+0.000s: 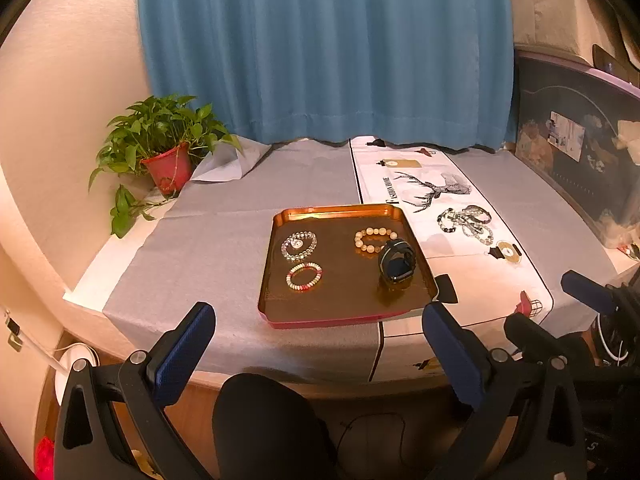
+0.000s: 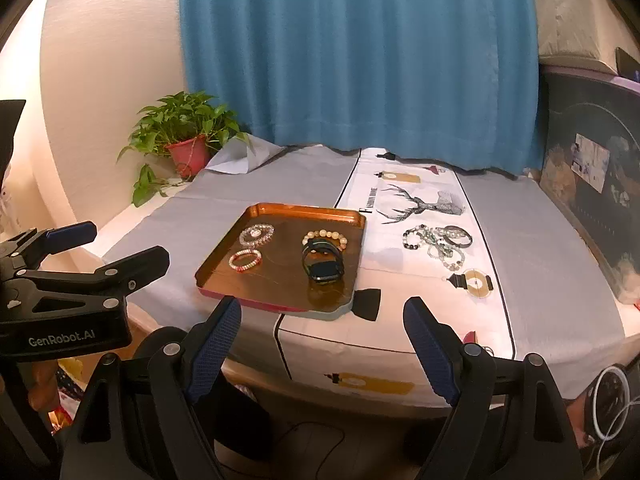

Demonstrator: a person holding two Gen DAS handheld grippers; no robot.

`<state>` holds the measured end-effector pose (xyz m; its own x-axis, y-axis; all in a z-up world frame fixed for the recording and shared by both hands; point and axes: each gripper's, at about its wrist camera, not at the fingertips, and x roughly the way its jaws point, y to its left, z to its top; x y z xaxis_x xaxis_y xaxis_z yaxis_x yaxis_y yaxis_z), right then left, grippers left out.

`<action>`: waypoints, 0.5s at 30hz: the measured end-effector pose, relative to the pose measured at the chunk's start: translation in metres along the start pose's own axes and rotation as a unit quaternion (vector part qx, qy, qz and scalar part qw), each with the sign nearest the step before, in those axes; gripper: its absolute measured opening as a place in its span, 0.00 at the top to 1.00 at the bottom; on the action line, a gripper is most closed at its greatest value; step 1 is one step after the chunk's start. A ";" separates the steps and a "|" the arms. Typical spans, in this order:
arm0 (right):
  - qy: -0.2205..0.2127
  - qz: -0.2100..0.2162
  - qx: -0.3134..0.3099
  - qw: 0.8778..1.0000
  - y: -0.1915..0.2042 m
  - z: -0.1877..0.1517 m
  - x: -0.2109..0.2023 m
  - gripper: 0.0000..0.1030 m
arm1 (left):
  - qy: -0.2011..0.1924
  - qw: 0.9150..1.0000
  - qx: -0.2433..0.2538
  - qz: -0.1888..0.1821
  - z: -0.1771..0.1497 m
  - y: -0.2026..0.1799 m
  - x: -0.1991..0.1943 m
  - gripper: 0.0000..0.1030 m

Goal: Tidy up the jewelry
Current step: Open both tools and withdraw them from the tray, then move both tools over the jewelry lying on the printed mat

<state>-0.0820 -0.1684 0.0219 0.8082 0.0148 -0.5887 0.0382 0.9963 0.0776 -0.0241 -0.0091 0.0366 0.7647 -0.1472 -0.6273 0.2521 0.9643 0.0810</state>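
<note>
Tray (image 1: 280, 304) on table holds 3 bead bracelets + watch (image 1: 397, 261) standing on edge at its right side; loose bracelet pile (image 1: 466, 222) right of tray; left gripper (image 1: 318, 332) & right gripper (image 2: 322, 326) both wide apart, empty.

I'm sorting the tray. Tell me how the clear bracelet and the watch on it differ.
The clear bracelet is pale, see-through beads; the watch is a dark band with a dark face. The bracelet lies flat at the tray's far left; the watch stands up on its looped band at the right, against the cream-bead bracelet. The watch looks bulkier and taller. Both are closed loops on the tray, with neither gripper touching them.
</note>
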 end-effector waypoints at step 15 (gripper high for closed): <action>0.020 -0.020 0.031 0.999 -0.027 0.004 0.031 0.19 | 0.027 1.000 0.001 0.002 0.002 -0.004 0.028 0.00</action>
<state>-0.0552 -0.1949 0.0047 0.7812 -0.0198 -0.6240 0.1068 0.9890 0.1024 -0.0026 -0.0174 0.0203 0.7323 -0.1313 -0.6682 0.2508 0.9643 0.0853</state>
